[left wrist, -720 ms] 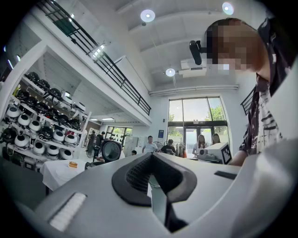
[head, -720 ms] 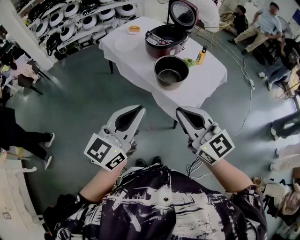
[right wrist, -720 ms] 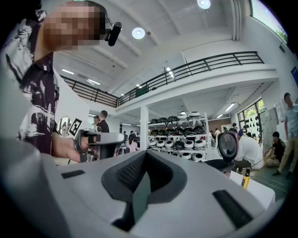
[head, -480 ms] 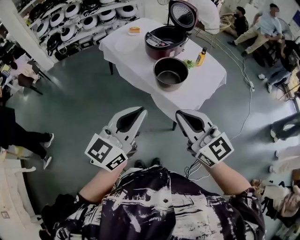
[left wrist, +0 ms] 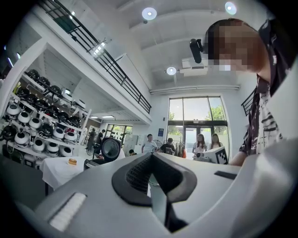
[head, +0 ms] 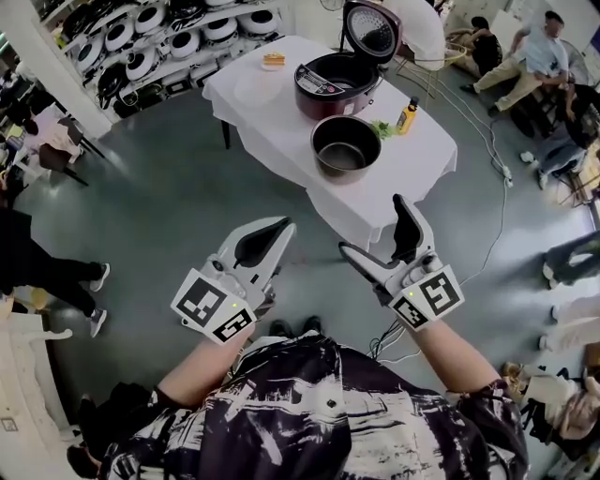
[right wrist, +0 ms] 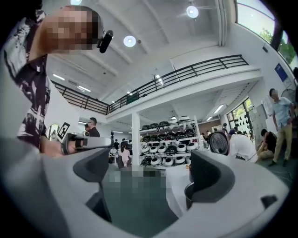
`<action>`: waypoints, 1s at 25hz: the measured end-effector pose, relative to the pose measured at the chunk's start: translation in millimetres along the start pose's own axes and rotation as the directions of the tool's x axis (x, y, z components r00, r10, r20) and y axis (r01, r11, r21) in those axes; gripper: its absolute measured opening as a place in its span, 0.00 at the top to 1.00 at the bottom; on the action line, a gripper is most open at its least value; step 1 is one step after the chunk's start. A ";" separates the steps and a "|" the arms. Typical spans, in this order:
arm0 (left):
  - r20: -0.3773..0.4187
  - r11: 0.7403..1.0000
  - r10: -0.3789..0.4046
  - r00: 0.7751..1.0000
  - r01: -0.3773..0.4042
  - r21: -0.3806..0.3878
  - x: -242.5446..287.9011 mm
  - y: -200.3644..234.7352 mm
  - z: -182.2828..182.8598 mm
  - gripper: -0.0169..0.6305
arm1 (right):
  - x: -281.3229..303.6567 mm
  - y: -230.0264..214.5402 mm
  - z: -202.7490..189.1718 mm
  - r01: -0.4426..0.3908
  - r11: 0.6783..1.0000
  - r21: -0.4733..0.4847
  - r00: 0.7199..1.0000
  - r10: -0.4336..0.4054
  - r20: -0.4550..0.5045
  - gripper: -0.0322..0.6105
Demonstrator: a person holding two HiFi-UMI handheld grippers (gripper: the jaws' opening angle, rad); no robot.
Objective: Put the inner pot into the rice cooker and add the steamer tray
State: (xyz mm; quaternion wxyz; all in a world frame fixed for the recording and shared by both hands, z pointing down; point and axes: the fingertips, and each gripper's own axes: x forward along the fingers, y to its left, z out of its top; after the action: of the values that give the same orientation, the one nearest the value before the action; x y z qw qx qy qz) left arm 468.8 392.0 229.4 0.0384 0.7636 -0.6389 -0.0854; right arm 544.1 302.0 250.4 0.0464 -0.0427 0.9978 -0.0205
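Nearest, at the wearer's left: left gripper [head: 279,228], level, over bare floor [head: 169,187]. Jaws closed tip to tip, confirmed in left gripper view [left wrist: 151,179]; nothing between them.

Alongside, at the wearer's right: right gripper [head: 373,225], also level and over floor. Jaws spread wide, confirmed in right gripper view [right wrist: 149,186]; nothing between the pads, only floor and table beyond. Both grippers well short of the table [head: 281,131].

On the tabletop, toward its near end: inner pot [head: 345,145], upright, open side up, outside the cooker. Just behind it, nearer the far edge: rice cooker [head: 336,82], lid [head: 370,28] raised, cavity open. Pot and cooker close together; contact not determinable.

By the right edge: small yellow bottle [head: 405,114], upright, with a sprig of greens [head: 380,127] between it and the pot.

Toward the left corner: white disc [head: 253,89], flat on the cloth; kind not determinable. Past it, at the far-left edge: small food item [head: 273,59].

Farthest, beyond the table: shelving [head: 141,37] stocked with rows of cookers.
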 end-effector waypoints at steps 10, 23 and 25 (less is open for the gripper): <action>-0.009 0.999 0.032 0.999 -0.032 -0.002 8.0 19.5 -5.0 0.97 | 13.0 -12.3 -15.5 -0.021 1.000 -0.002 1.000 0.021 -0.018 0.16; -0.016 0.997 0.073 0.997 -0.074 -0.034 8.3 107.3 -11.1 0.97 | 98.2 -41.7 -44.7 -0.026 1.000 0.012 0.997 0.027 -0.074 0.16; -0.004 0.997 0.062 0.998 -0.062 -0.042 10.9 135.5 -9.9 0.97 | 123.7 -45.5 -48.0 -0.018 1.000 -0.003 0.996 0.017 -0.082 0.16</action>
State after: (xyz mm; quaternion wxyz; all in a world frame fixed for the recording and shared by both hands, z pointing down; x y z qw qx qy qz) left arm 341.2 356.3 260.9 0.0582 0.7426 -0.6601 -0.0967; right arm 420.7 247.7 289.0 0.0054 -0.0331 0.9992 -0.0200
